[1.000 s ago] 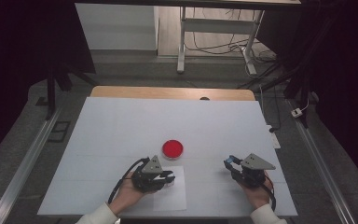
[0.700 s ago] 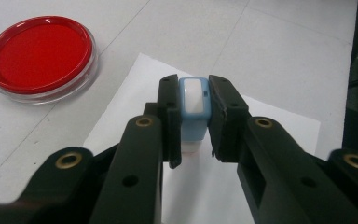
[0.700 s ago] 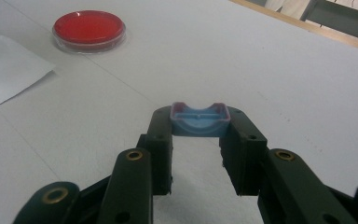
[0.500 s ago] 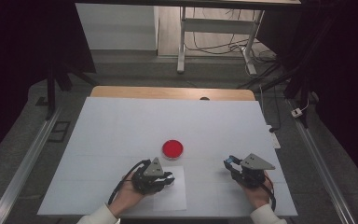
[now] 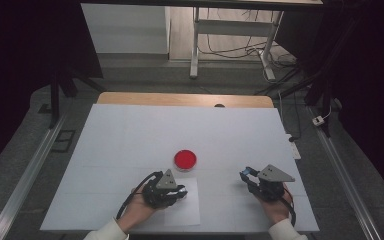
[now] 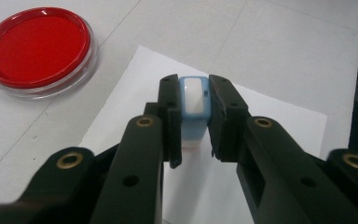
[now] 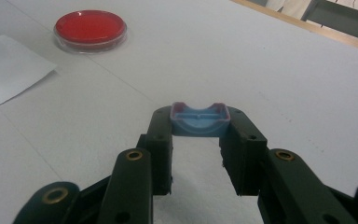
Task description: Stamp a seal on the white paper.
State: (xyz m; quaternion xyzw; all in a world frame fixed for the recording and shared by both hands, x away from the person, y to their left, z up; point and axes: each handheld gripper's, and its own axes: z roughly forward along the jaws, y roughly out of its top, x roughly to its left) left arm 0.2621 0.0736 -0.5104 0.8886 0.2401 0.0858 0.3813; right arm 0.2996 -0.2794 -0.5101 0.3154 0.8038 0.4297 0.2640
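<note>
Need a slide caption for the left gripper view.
Left gripper clamps a light-blue stamp upright on white paper, red ink pad nearby.

text: none legible | labels: none | brands: none | numbers: none | signs: none

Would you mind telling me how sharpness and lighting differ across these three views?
High view: the white table is evenly lit, the surroundings fall to near black, and small things are soft. Left gripper view: the blue stamp on the paper sheet and the red ink pad are fairly crisp, while the nearest black gripper parts blur. Right gripper view: the blue cap is sharp with a faint purple fringe.
</note>
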